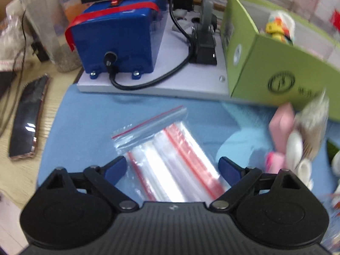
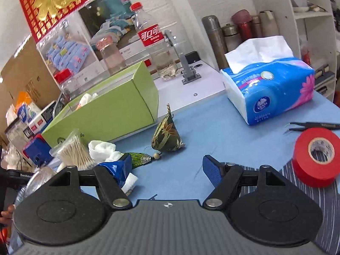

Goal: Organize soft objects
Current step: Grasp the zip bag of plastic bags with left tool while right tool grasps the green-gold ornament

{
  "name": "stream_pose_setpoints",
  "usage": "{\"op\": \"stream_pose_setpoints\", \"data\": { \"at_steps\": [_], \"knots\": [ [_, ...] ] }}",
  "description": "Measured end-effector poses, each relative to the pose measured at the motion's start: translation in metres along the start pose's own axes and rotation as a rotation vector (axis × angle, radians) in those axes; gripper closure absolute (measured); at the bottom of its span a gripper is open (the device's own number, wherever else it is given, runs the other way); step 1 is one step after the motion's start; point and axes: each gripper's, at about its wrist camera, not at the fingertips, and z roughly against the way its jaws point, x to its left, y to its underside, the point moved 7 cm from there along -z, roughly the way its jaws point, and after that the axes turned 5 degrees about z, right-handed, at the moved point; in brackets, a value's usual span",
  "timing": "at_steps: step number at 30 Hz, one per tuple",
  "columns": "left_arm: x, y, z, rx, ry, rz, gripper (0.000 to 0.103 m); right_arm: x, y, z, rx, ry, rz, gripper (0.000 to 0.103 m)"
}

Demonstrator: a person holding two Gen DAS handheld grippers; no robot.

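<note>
1. The blue-covered desk (image 2: pixel 212 127) spreads out ahead of both sets of jaws; the soft things lie scattered on it and most are not yet put away, so I judge the sorting to be early or midway.
2. The open light-green cardboard box (image 2: pixel 119 106) stands beyond the right gripper's jaws, ahead and to their left; in the left wrist view it sits ahead and to the right. It already holds something white and a small colourful toy, so it looks like the collecting place.
3. The blue plastic pack of white tissues (image 2: pixel 269 89) sits ahead and right of the right jaws, well apart from them.
4. The stack of clear zip-seal plastic bags with red strips (image 1: pixel 170 161) lies directly between the left gripper (image 1: pixel 172 170)'s wide-spread jaws, which hold nothing. This looks like the pick in hand: lower, then close across the slippery stack.
5. The right gripper (image 2: pixel 167 167) is also spread wide and empty, above bare desk.
6. The dark green embroidered fabric pouch with a tassel (image 2: pixel 166 136) rests just ahead of the right jaws, slightly left of centre; a short reach forward would take it.
7. The crumpled white cotton wad (image 2: pixel 102 150) lies ahead and left of the right jaws, beside a bag of cotton swabs (image 2: pixel 73 153).
</note>
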Motion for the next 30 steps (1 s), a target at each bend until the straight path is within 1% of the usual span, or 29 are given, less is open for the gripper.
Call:
{"op": "stream_pose_setpoints", "data": {
  "at_steps": [4, 8, 11, 14, 16, 19, 20, 22, 25, 27, 30],
  "knots": [
    [0.008, 0.011, 0.007, -0.01, 0.002, 0.02, 0.01, 0.007, -0.005, -0.014, 0.032, -0.006, 0.061, 0.043],
    [0.02, 0.024, 0.013, -0.04, -0.005, 0.032, 0.01, 0.016, -0.005, -0.023, 0.066, 0.002, 0.169, 0.043],
    [0.024, 0.028, 0.016, -0.046, -0.002, 0.031, 0.01, 0.019, -0.012, -0.033, 0.065, 0.045, 0.238, 0.043],
    [0.023, 0.027, 0.015, -0.047, -0.002, 0.026, 0.009, 0.021, -0.026, -0.053, 0.059, 0.083, 0.269, 0.043],
    [0.023, 0.027, 0.015, -0.05, 0.001, 0.023, 0.009, 0.022, -0.031, -0.071, 0.086, 0.096, 0.289, 0.043],
    [0.023, 0.027, 0.015, -0.065, 0.006, 0.019, 0.009, 0.018, -0.022, -0.094, 0.146, 0.137, 0.325, 0.043],
    [0.023, 0.028, 0.015, -0.072, 0.007, 0.018, 0.009, 0.017, -0.02, -0.094, 0.118, 0.127, 0.324, 0.041],
    [0.023, 0.029, 0.015, -0.082, 0.011, 0.014, 0.009, 0.012, -0.019, -0.09, 0.089, 0.126, 0.316, 0.041],
    [0.023, 0.03, 0.016, -0.085, 0.014, 0.009, 0.009, 0.01, -0.015, -0.087, 0.059, 0.164, 0.362, 0.04],
    [0.023, 0.03, 0.016, -0.084, 0.018, 0.004, 0.009, 0.007, -0.016, -0.087, 0.06, 0.156, 0.344, 0.039],
    [0.023, 0.031, 0.017, -0.087, 0.022, 0.003, 0.009, 0.007, -0.017, -0.09, 0.06, 0.174, 0.344, 0.036]
  ]
}}
